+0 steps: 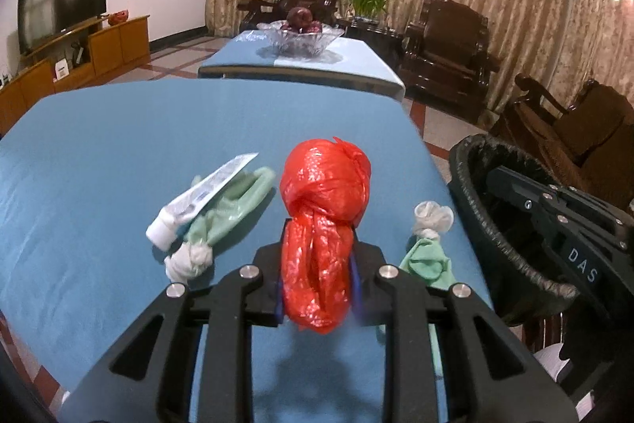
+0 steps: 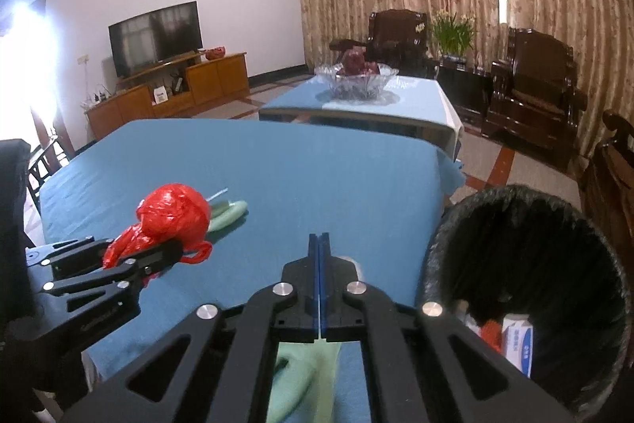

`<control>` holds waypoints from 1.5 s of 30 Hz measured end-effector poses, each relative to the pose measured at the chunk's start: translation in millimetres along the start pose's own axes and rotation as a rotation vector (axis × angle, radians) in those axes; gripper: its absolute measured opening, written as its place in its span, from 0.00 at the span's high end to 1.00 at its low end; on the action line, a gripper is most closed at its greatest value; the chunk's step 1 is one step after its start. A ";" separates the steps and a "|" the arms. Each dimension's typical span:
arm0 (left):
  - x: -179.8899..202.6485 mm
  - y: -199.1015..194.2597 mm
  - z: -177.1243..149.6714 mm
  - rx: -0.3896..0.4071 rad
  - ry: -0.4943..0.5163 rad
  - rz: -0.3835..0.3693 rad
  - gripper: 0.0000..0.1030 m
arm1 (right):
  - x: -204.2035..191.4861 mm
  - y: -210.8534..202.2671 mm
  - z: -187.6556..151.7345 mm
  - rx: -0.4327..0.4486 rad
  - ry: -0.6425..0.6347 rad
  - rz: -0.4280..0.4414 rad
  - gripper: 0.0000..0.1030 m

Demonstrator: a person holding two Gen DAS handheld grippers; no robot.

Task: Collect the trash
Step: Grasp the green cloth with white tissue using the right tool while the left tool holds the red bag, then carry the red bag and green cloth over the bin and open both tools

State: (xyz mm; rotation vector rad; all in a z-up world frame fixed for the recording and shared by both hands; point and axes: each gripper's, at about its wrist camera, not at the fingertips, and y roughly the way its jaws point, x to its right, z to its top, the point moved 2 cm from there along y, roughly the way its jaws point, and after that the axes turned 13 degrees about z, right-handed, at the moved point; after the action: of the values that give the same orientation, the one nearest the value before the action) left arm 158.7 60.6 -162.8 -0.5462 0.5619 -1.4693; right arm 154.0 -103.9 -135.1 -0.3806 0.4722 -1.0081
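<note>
I am lifting the red bag (image 1: 323, 224) clamped in my left gripper (image 1: 317, 256); my right gripper (image 2: 319, 244), pressed together, is perhaps pinching the green bag (image 2: 305, 375). Next, the bin (image 2: 527, 224) at three o'clock.

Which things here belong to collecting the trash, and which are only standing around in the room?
Part of the job:
- red plastic bag, clamped in the left gripper
- white tube
- green bags, on the blue table
- black bin
- right gripper, shut

Just there:
- glass fruit bowl
- television
- armchairs
- potted plant
</note>
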 end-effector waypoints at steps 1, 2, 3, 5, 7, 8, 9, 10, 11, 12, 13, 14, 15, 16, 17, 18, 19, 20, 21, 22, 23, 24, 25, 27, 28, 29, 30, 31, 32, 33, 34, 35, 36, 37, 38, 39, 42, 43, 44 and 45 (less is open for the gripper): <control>2.9 -1.0 2.7 0.002 0.002 -0.001 0.78 | 1.4 -0.7 0.2 -0.001 0.004 0.001 1.00; 4.6 -1.2 4.0 0.002 0.002 -0.001 0.78 | 0.8 -0.1 0.3 -0.006 0.007 0.001 1.00; 6.4 -1.5 4.6 0.001 0.001 -0.004 0.78 | 2.6 0.0 -0.1 -0.012 0.011 0.001 1.00; 8.7 -2.2 2.5 0.002 0.008 -0.003 0.78 | 5.2 2.4 -4.1 -0.030 0.024 0.000 0.99; 8.8 0.2 -2.1 0.001 0.018 0.005 0.78 | 10.7 7.8 -9.9 -0.046 0.051 0.005 0.95; 7.7 2.8 -5.1 -0.007 0.017 0.006 0.78 | 12.8 13.1 -15.2 -0.060 0.067 0.005 0.92; 6.2 4.3 -7.2 -0.011 0.014 0.008 0.78 | 13.6 16.6 -18.3 -0.068 0.072 0.001 0.83; 4.5 7.4 -10.2 -0.013 0.015 0.018 0.78 | 14.1 23.0 -22.5 -0.082 0.077 -0.003 0.79; 3.0 10.4 -12.6 -0.013 0.020 0.027 0.79 | 15.3 28.1 -25.5 -0.096 0.080 -0.005 0.72; 1.4 13.1 -14.4 -0.015 0.022 0.031 0.79 | 15.7 32.3 -28.1 -0.109 0.080 -0.007 0.65; -0.1 15.3 -15.7 -0.017 0.020 0.033 0.79 | 14.9 35.9 -30.9 -0.115 0.078 -0.007 0.61; -1.5 17.2 -16.6 -0.019 0.018 0.035 0.79 | 14.7 40.6 -33.9 -0.121 0.075 -0.015 0.52; -3.0 19.0 -17.2 -0.020 0.015 0.037 0.79 | 15.2 45.0 -36.5 -0.130 0.076 -0.022 0.48; -4.0 21.1 -17.7 -0.023 0.015 0.039 0.79 | 15.8 49.1 -39.3 -0.140 0.079 -0.024 0.48; -4.4 22.4 -18.1 -0.023 0.014 0.039 0.79 | 17.1 54.1 -42.2 -0.152 0.086 -0.026 0.47; -4.7 23.4 -18.4 -0.022 0.015 0.040 0.79 | 19.3 56.8 -45.1 -0.159 0.090 -0.026 0.46; -4.7 24.4 -18.6 -0.021 0.019 0.042 0.79 | 20.3 60.8 -47.4 -0.172 0.094 -0.026 0.46; -4.4 25.6 -18.7 -0.019 0.023 0.043 0.79 | 20.4 64.1 -51.0 -0.183 0.093 -0.029 0.46; -4.0 26.1 -19.0 -0.019 0.026 0.044 0.79 | 21.0 67.3 -54.0 -0.197 0.094 -0.028 0.46; -4.4 27.6 -19.1 -0.020 0.026 0.042 0.79 | 20.9 70.5 -56.5 -0.213 0.099 -0.026 0.46; -4.9 28.9 -19.4 -0.022 0.024 0.041 0.79 | 21.9 74.3 -59.3 -0.234 0.109 -0.019 0.47; -5.1 29.7 -19.7 -0.024 0.022 0.041 0.79 | 23.1 76.1 -61.3 -0.244 0.116 -0.011 0.57; -5.3 30.6 -20.2 -0.026 0.022 0.042 0.79 | 23.3 76.7 -61.3 -0.247 0.121 0.007 0.63; -5.8 31.3 -20.9 -0.029 0.021 0.042 0.78 | 22.7 75.7 -62.0 -0.244 0.122 0.016 0.72; -6.2 31.1 -21.0 -0.029 0.020 0.042 0.78 | 22.5 75.0 -62.4 -0.241 0.122 0.021 0.74; -6.1 29.8 -21.0 -0.028 0.020 0.043 0.78 | 22.0 73.7 -62.1 -0.235 0.121 0.023 0.77; -6.1 30.1 -20.9 -0.027 0.021 0.043 0.78 | 21.1 70.9 -60.6 -0.225 0.118 0.025 0.79; -6.1 29.9 -20.8 -0.026 0.022 0.043 0.78 | 19.2 65.7 -56.8 -0.205 0.109 0.026 0.79; -5.8 28.8 -19.4 -0.023 0.023 0.043 0.78 | 18.5 61.9 -53.5 -0.192 0.102 0.024 0.80; -5.5 27.4 -18.1 -0.020 0.023 0.042 0.78 | 17.9 57.3 -48.6 -0.177 0.095 0.023 0.80; -4.8 25.3 -16.0 -0.014 0.024 0.040 0.78 | 16.7 52.9 -44.0 -0.163 0.091 0.025 0.80; -3.8 23.3 -13.9 -0.007 0.024 0.038 0.78 | 16.0 46.9 -38.0 -0.146 0.087 0.027 0.80; -2.6 20.9 -11.9 -0.001 0.025 0.035 0.78 | 15.7 41.5 -32.9 -0.130 0.082 0.026 0.80; 0.0 17.5 -8.6 0.011 0.028 0.029 0.78 | 14.7 34.2 -26.6 -0.111 0.076 0.025 0.80; 2.6 14.1 -6.2 0.018 0.031 0.026 0.78 | 14.7 29.7 -21.7 -0.099 0.073 0.025 0.80; 6.3 10.3 -2.5 0.030 0.036 0.019 0.78 | 15.0 24.2 -17.1 -0.085 0.070 0.024 0.80; 17.6 1.7 6.9 0.057 0.044 -0.003 0.78 | 17.6 5.1 -1.3 -0.042 0.061 0.011 0.80; 21.3 -0.4 9.5 0.064 0.046 -0.008 0.78 | 19.4 -0.1 3.1 -0.032 0.059 0.006 0.80; 25.1 -2.4 12.5 0.070 0.047 -0.015 0.78 | 21.6 -7.4 7.6 -0.017 0.058 -0.001 0.80; 29.5 -4.3 15.0 0.076 0.048 -0.024 0.79 | 24.3 -15.0 12.1 -0.002 0.057 -0.009 0.80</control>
State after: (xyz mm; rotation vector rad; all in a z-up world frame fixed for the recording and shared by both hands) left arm 165.9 31.0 -149.2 -0.4605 0.5363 -1.5232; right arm 160.8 -131.3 -122.2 -0.3573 0.5233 -1.0288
